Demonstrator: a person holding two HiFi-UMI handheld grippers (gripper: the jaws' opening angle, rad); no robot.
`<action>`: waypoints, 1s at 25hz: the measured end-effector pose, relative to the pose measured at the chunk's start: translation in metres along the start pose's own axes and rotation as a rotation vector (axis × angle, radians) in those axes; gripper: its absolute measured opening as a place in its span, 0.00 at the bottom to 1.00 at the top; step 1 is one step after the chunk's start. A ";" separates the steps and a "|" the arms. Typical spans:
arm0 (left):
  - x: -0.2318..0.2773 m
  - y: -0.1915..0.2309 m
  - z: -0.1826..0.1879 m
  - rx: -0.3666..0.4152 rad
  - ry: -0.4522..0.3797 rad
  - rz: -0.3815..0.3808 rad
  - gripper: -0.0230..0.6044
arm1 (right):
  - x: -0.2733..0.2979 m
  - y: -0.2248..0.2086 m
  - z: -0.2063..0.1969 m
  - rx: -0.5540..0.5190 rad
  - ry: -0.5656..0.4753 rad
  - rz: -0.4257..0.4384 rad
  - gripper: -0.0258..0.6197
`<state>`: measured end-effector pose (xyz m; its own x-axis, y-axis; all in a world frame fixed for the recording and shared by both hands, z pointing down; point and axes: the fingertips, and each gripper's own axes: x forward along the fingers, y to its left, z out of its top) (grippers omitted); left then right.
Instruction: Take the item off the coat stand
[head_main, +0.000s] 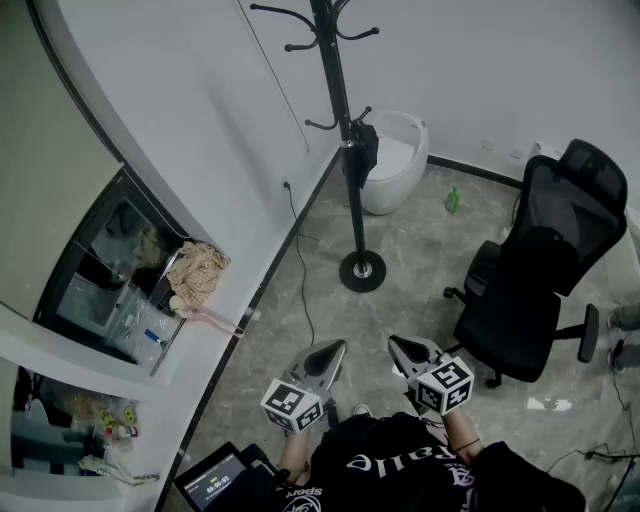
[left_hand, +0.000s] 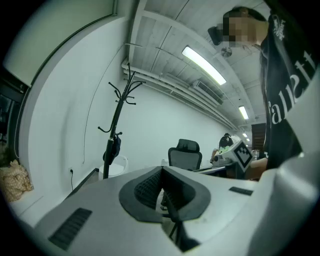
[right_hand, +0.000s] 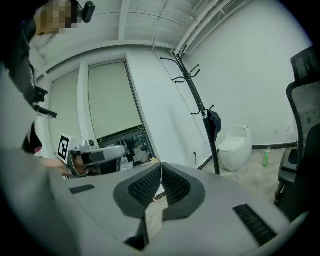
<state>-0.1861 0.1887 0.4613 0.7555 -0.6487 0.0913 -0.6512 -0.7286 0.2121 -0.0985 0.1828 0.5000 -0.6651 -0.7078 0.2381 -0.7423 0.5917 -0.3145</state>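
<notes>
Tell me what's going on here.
A person holds the left gripper and the right gripper low in front of them. Both are shut, with nothing between the jaws. The coat stand is across the floor ahead, and a dark item hangs untouched from a low hook. It has not yet been taken off.

Office room: black swivel chair (head_main: 545, 250), coat stand (head_main: 338, 100), ceiling strip lights (left_hand: 204, 65).

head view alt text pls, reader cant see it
A black coat stand stands by a white wall, a dark item hanging on its lowest hook. In the foreground the left gripper and right gripper are shut and empty, a black office chair to their right.
</notes>
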 end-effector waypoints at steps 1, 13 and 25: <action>-0.001 0.004 -0.001 -0.003 0.001 0.000 0.04 | 0.003 0.001 0.000 -0.004 0.001 -0.003 0.07; 0.029 0.032 -0.010 -0.037 0.008 -0.026 0.04 | 0.016 -0.036 0.002 -0.005 0.032 -0.081 0.07; 0.148 0.083 0.020 -0.030 -0.030 0.059 0.04 | 0.060 -0.152 0.056 -0.019 0.036 -0.038 0.07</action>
<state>-0.1296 0.0279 0.4731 0.7130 -0.6970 0.0759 -0.6920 -0.6823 0.2358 -0.0210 0.0286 0.5108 -0.6387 -0.7158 0.2825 -0.7683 0.5723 -0.2869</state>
